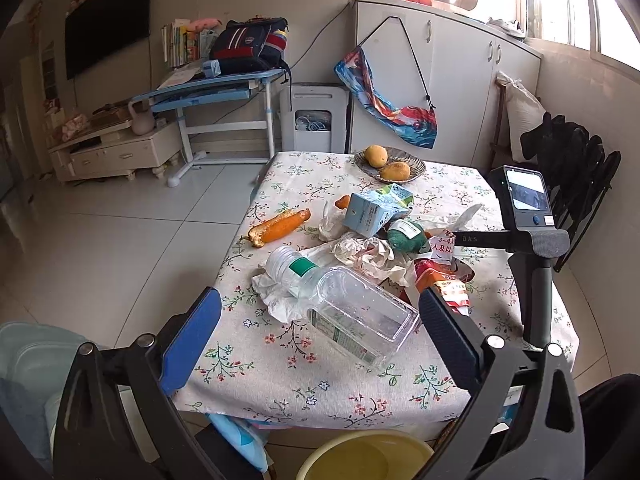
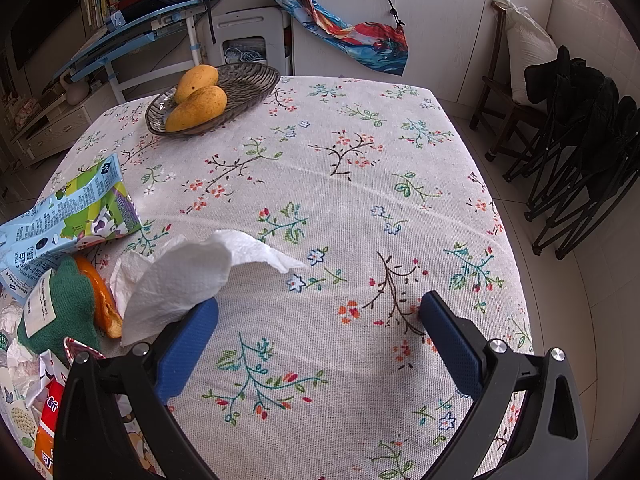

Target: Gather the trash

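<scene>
Your left gripper (image 1: 320, 320) hung spread wide over the clear plastic bottle (image 1: 352, 312) near the surface's (image 2: 360, 184) front edge; your right gripper (image 2: 320, 316) gaped open, empty, beside a white tissue (image 2: 188, 280).

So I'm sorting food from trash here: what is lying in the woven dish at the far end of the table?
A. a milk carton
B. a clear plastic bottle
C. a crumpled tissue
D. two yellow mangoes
D: the woven dish holds two yellow mangoes, while the bottle, carton and tissue lie on the tablecloth.
</scene>
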The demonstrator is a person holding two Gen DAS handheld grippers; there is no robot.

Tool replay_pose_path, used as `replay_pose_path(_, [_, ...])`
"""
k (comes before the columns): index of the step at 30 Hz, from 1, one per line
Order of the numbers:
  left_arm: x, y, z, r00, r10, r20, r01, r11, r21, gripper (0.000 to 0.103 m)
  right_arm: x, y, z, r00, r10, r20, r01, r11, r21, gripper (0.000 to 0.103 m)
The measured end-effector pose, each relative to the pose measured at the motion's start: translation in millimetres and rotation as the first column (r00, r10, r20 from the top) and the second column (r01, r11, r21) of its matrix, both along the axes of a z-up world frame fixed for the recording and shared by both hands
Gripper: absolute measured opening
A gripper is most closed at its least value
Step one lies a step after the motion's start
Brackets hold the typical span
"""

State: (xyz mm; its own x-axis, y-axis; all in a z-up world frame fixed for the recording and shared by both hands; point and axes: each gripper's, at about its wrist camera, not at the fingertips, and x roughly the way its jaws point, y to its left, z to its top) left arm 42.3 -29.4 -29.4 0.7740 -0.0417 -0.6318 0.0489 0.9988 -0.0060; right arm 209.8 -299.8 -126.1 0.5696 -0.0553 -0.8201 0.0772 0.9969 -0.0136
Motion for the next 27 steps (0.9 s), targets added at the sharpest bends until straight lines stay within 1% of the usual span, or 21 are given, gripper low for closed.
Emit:
replay_pose_path(6, [-1, 4, 1, 1.0, 0.013, 0.009, -0.013, 1.0, 0.001, 0.096, 0, 0, 0, 1.0, 0.0, 0.0, 0.0, 1.0, 0.0, 0.096])
replay_pose_path(12, [1, 4, 1, 1.0, 0.006, -0.005, -0.006, 1.0, -0.006, 0.096, 0, 0, 0, 1.0, 0.0, 0.0, 0.0, 1.0, 0.0, 0.096])
replay_pose_path(19, [4, 0, -1, 1.0, -0.004, -0.018, 0.004, 1.0, 0.013, 0.096, 0, 0, 0, 1.0, 0.0, 0.0, 0.0, 1.0, 0.0, 0.096])
replay_pose_path(22, [6, 1, -1, 1.0, 0.002, -0.021, -0.002, 1.0, 0.005, 0.096, 3, -1, 1, 1.0, 0.009, -0.01, -0.009, 1.0, 0.004, 0.096])
replay_pose_path(23, [7, 1, -1, 1.0, 0.005, -0.021, -0.005, 1.0, 0.001, 0.096, 4, -3, 1, 1.0, 0.003, -0.022, -0.003, 1.0, -0.001, 0.096])
replay_pose_path(24, [7, 2, 0, 1.0, 0.007, -0.019, -0.008, 1.0, -0.003, 0.096, 1, -5, 4, 0.999, -0.024, -0.022, 0.024, 0.999, -0.03, 0.096])
replay_pose_path(25, [6, 3, 0, 1.0, 0.009, -0.017, -0.009, 1.0, -0.005, 0.096, -6, -8, 10, 0.999, -0.054, 0.005, 0.055, 0.996, -0.072, 0.096])
replay_pose_path(27, [4, 4, 1, 1.0, 0.012, -0.008, -0.012, 1.0, -0.005, 0.096, -24, -12, 25, 0.994, -0.08, 0.076, 0.089, 0.988, -0.123, 0.096])
